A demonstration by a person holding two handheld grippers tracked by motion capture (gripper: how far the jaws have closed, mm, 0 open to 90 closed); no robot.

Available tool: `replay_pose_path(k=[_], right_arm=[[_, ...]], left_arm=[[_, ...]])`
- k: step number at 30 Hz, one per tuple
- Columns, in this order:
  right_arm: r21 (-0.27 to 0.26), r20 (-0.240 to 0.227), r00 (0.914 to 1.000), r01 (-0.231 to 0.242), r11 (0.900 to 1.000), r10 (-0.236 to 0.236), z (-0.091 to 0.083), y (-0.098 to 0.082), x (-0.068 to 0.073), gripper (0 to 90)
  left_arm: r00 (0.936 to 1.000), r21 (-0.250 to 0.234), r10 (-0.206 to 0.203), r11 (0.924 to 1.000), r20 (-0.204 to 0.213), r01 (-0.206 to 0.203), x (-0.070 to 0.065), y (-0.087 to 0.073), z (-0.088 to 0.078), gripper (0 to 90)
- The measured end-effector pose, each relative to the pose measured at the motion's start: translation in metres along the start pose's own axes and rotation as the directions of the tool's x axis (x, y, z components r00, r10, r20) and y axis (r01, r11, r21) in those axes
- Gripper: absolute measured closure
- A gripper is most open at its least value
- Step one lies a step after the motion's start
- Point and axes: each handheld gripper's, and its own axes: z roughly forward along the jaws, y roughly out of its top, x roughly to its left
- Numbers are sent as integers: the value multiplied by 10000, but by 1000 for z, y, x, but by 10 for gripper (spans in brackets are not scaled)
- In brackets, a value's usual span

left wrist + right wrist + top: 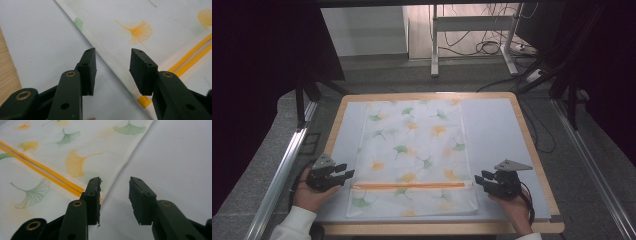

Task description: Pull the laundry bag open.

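A leaf-printed fabric bag (412, 157) with an orange zipper (412, 185) lay flat on the pale mat (497, 135). The left gripper (343, 172) and right gripper (479, 180) rested at opposite ends of the zipper, jaws apart, holding nothing.

A white cloth bag printed with green and orange ginkgo leaves (412, 155) lies flat on the pale blue mat (497, 135) that covers the wooden counter (532, 150). An orange zipper (409, 185) runs across the bag near its front edge. The left claw (346, 171) is just beside the zipper's left end, and the right claw (479, 179) just beside its right end, both open and holding nothing.
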Motion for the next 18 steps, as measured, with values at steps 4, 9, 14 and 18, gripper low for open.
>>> replay_pose_path(k=[4,9,14,18], right_arm=[[-118,224,9995,-236,9997,238,-4,-3,-10,568],[-175,368,9985,-404,9990,411,-6,-5,-15,544],[-149,413,9984,-389,9991,394,-5,-5,-13,510],[-248,483,9983,-323,9992,335,-6,-5,-13,504]], left_arm=[[10000,37,-37,10000,-53,37,3,-2,0,561],[10000,126,-2,9999,-15,3,4,-4,1,546],[10000,93,-13,10000,48,12,4,-4,1,528],[9999,109,-11,9999,102,10,4,-4,1,516]])
